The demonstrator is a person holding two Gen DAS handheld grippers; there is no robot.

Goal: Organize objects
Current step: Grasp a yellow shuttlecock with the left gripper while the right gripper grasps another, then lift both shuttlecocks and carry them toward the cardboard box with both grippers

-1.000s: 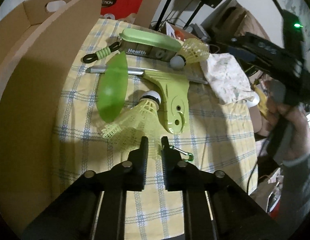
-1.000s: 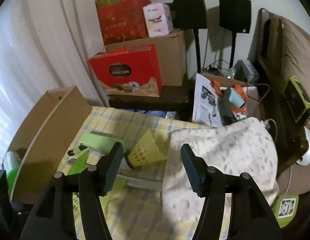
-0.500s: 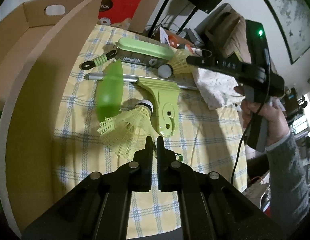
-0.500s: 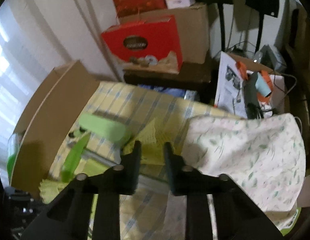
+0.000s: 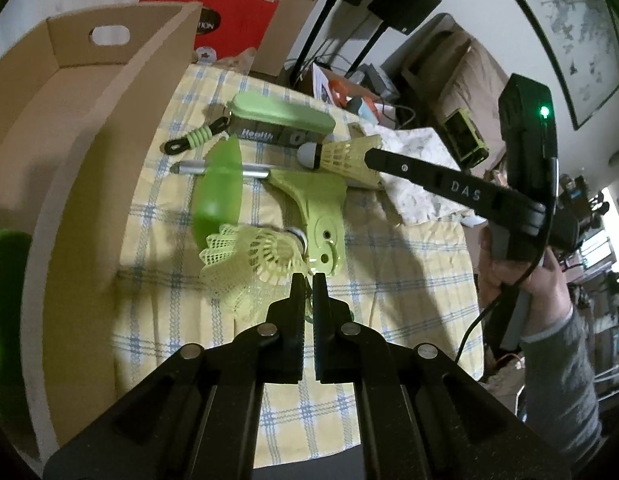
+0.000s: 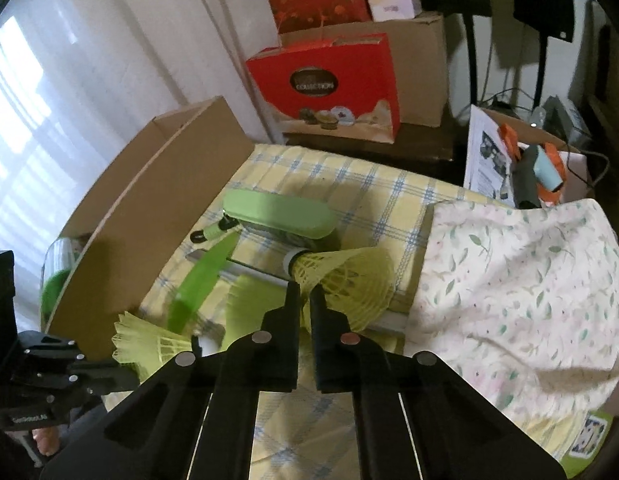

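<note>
Over by the cardboard box (image 5: 89,128), the left gripper (image 5: 308,280) has pinched nearly shut on the near shuttlecock's (image 5: 249,264) skirt, and the right gripper (image 6: 304,300) has closed from wide open onto the far shuttlecock (image 6: 341,276). Both look ready for boxing.

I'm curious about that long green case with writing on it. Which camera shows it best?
The left wrist view: the green case lies unobstructed, its "Health" lettering readable. The right wrist view shows only its lid from the far side, lettering hidden.
</note>
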